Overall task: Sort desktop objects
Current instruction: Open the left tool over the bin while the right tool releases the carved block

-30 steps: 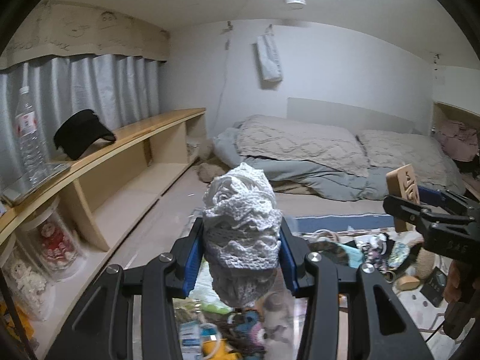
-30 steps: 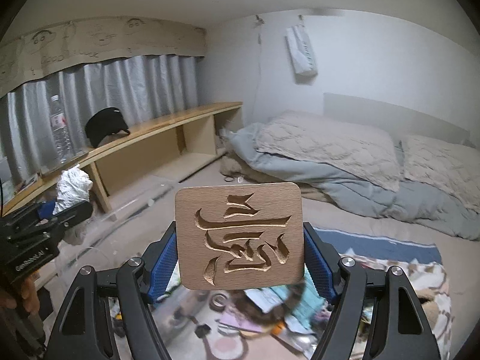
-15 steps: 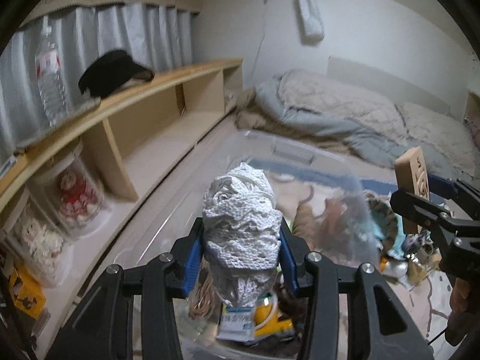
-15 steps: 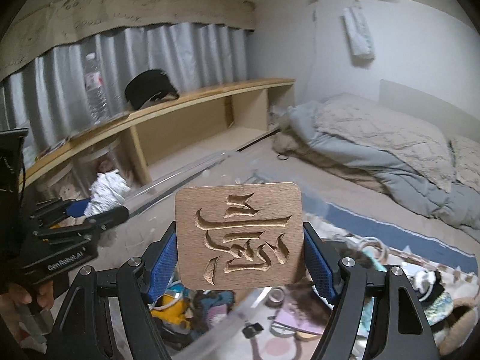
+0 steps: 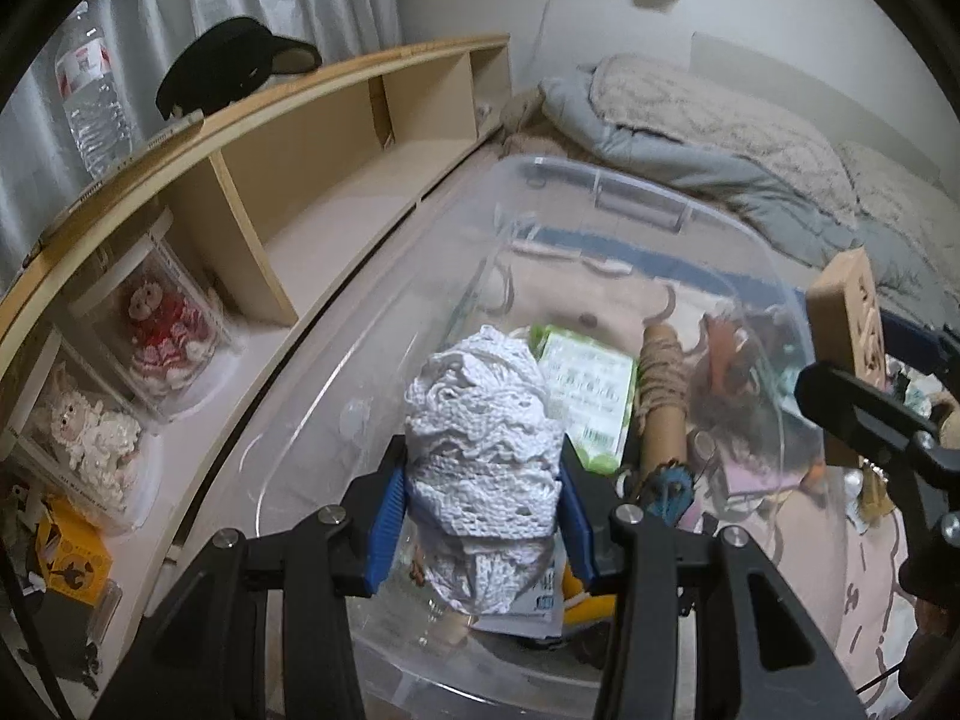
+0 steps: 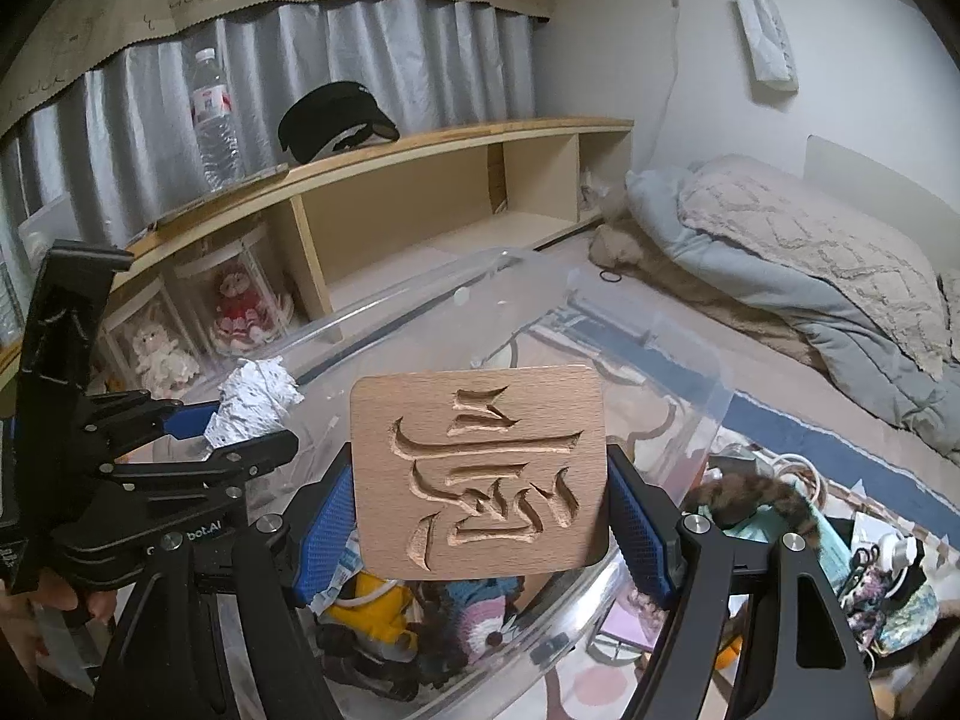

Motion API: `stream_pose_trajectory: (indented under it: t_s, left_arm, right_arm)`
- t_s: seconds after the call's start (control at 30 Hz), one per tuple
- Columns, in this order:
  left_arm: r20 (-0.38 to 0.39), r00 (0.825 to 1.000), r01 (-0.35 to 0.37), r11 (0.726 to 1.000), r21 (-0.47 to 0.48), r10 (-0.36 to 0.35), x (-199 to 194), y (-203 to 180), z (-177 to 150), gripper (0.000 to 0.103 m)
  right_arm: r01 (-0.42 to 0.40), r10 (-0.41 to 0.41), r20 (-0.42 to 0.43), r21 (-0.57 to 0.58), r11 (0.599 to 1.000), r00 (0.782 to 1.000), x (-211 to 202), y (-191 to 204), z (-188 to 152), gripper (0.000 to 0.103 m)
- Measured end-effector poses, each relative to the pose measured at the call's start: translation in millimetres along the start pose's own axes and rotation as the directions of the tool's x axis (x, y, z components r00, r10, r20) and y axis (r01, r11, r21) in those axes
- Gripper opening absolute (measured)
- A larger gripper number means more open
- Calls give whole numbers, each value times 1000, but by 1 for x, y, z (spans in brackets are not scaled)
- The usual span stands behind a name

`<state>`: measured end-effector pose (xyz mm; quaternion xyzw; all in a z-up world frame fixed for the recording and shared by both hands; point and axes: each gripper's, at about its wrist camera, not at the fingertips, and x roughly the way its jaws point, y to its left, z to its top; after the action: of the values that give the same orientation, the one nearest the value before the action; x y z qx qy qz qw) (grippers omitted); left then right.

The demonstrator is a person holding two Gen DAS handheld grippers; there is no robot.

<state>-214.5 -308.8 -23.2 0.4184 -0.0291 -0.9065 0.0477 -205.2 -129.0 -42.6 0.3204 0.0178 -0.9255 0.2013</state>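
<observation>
My left gripper [image 5: 480,474] is shut on a roll of white lace [image 5: 480,420] and holds it above a clear plastic storage bin [image 5: 636,204]. The lace also shows in the right wrist view [image 6: 252,396]. My right gripper [image 6: 480,504] is shut on a wooden plaque with a carved character [image 6: 480,468], just above the bin's right rim [image 6: 714,396]. The plaque shows at the right of the left wrist view [image 5: 852,324]. The bin holds a green packet [image 5: 585,390], a twine spool [image 5: 660,372] and several other small items.
A low wooden shelf [image 5: 336,96] runs along the left wall, with a water bottle [image 5: 90,102], a black cap [image 5: 228,60] and boxed dolls [image 5: 156,324]. Bedding [image 6: 810,264] lies at the back right. Loose clutter [image 6: 870,570] covers the rug right of the bin.
Both grippers have tilted down and moved over the bin, which now fills the lower view. The lace and the plaque stay clamped as before.
</observation>
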Motion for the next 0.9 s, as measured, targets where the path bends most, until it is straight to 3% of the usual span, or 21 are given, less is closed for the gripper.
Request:
stream_pose_trajectory:
  t_s: [0.33,0.37,0.4,0.47,0.73,0.9]
  left_arm:
    - [-44,998,-53,998,23,54,10,0,-8,45]
    - [-46,997,-57,998,24,58,11,0,-8,49]
    - [-46,997,-62,998,27,64,11,0,-8,63]
    - [-32,997,-72,997,31,73,10,0,-9,76]
    - [-12,998,-68,997,32,68,8,4,-9,76]
    - [26,998,-61,998,22,60,3,5,-8,76]
  right_arm:
    - [-25,25,-37,-4,1000,999,11,5,-3,77]
    - [-29,29,-42,0,1000,999,12,4,-3,77]
    - [-33,34,-47,4,999,998,14,4,-3,77]
    - [-42,43,-59,11,999,997,17,5,-3,77]
    - [-52,55,-106,31,998,993,30,5,-6,77]
    - [-61,68,-177,43,997,982,43,6,-9,77]
